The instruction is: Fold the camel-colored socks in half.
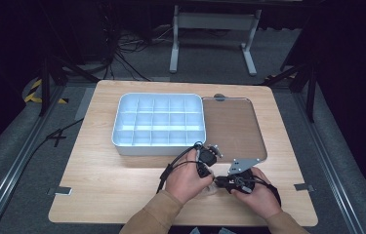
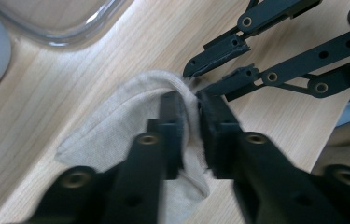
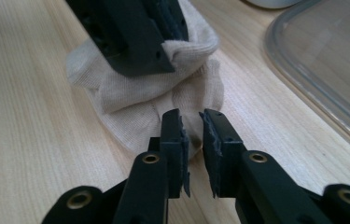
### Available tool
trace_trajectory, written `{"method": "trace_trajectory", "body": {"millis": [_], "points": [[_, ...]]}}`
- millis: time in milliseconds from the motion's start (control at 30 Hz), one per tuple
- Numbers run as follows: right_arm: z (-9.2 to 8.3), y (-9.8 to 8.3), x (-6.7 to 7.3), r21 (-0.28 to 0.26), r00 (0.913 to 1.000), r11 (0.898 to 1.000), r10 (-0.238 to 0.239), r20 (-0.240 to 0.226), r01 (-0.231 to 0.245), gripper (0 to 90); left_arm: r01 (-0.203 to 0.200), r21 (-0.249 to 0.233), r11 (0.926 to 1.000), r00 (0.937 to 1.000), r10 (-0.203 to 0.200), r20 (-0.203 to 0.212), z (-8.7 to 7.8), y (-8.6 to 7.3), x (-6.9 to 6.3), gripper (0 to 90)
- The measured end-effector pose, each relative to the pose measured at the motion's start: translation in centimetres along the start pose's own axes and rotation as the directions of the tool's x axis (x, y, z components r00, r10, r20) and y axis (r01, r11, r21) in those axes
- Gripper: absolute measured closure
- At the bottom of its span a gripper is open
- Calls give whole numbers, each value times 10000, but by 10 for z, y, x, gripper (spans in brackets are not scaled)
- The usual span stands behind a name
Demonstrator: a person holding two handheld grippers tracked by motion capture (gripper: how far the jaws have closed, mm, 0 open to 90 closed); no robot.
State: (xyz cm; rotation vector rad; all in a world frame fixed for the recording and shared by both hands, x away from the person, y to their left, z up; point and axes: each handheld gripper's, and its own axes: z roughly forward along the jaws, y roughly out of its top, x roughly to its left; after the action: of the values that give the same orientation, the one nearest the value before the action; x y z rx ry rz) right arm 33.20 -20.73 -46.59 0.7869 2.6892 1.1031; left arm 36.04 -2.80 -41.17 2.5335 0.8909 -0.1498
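Cloth [image 2: 116, 135] sat pinched in the left gripper [image 2: 190, 105]; the right gripper [image 3: 191, 116] gaped empty beside it, so a tug could slip it loose.

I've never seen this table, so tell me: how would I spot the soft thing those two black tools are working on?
On the wooden table, look at the near edge, in front of the clear lid beside the white divided tray. There lies a small beige sock, crumpled; it is the only soft cloth item among hard plastic.

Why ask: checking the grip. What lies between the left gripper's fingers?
A fold of the beige knitted cloth, seen in the left gripper view.
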Motion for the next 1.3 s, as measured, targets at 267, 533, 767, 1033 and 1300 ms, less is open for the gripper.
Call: {"method": "trace_trajectory", "body": {"millis": [267,533,767,1033,1300], "points": [[-22,5,2,-619,9995,9976,296,-86,-300,757,48,-875,9962,9980,8,637,-20,-6,-2,610],[-41,26,8,-1257,9998,9919,158,-118,-171,766,256,-1345,9906,9996,-263,-39,-49,-28,8,600],[-33,45,13,-1326,9988,9910,-253,-426,194,768,328,-1394,9897,9986,-381,-354,-67,-51,16,594],[-21,59,18,-1247,9953,9911,-576,-780,476,768,590,-1472,9873,9953,-695,-676,-76,-70,23,593],[-11,68,26,-775,9888,9949,-739,-1295,642,759,867,-1371,9868,9916,-988,-839,-78,-83,27,594]]}}
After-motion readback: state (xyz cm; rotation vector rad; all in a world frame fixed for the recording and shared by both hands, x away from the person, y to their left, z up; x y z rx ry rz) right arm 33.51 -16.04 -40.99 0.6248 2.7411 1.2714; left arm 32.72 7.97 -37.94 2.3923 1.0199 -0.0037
